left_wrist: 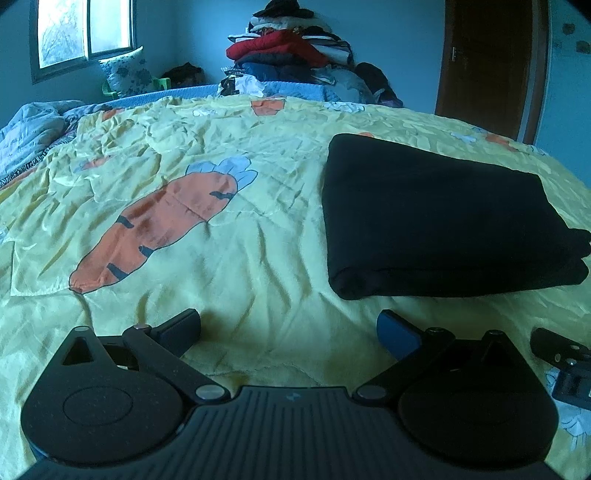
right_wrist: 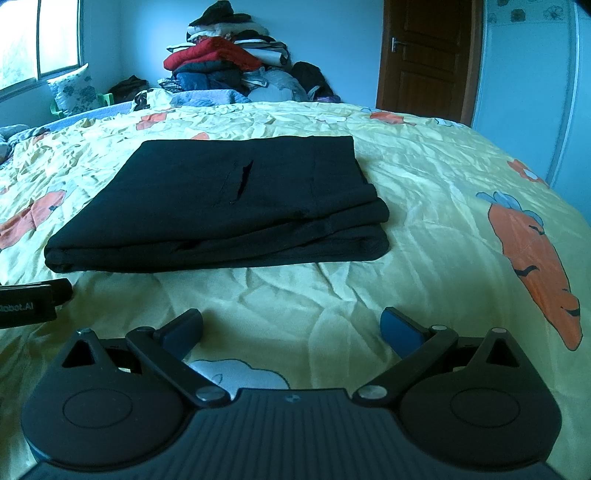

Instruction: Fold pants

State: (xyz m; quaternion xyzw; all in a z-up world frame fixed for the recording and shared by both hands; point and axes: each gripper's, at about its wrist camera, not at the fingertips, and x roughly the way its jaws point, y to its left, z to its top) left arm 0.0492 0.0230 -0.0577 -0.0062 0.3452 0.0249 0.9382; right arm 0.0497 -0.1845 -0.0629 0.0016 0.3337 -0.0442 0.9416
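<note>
Both tongs are spread wide with nothing between the fingers. So that's 2 grippers, 4 fingers total, all sitting low over the bed and none of them touching the pants.

Going left to right in the left wrist view: 1 window (left_wrist: 79, 35) up in the far left corner, 1 patterned pillow (left_wrist: 127, 72) propped under it, then 1 big orange carrot print (left_wrist: 162, 225) on the yellow bedsheet (left_wrist: 258, 258). The left gripper (left_wrist: 288, 328) hovers over bare sheet near the bottom. Behind, against the back wall, 1 tall clothes pile (left_wrist: 291, 44). The black pants (left_wrist: 443, 218) lie to the right of center, folded into 1 flat rectangular bundle, ahead and right of this gripper. 1 brown door (left_wrist: 487, 62) stands at the far right.

Right wrist view, same order: the tip of the left gripper pokes in at the left edge, just in front of the pants' near left corner. The pants (right_wrist: 229, 206) lie left of center, several layers stacked, with 1 pocket slit (right_wrist: 243, 181) showing on top. The right gripper (right_wrist: 291, 328) is near the folded edge but apart from it. Further right, 1 more large carrot print (right_wrist: 532, 258).
</note>
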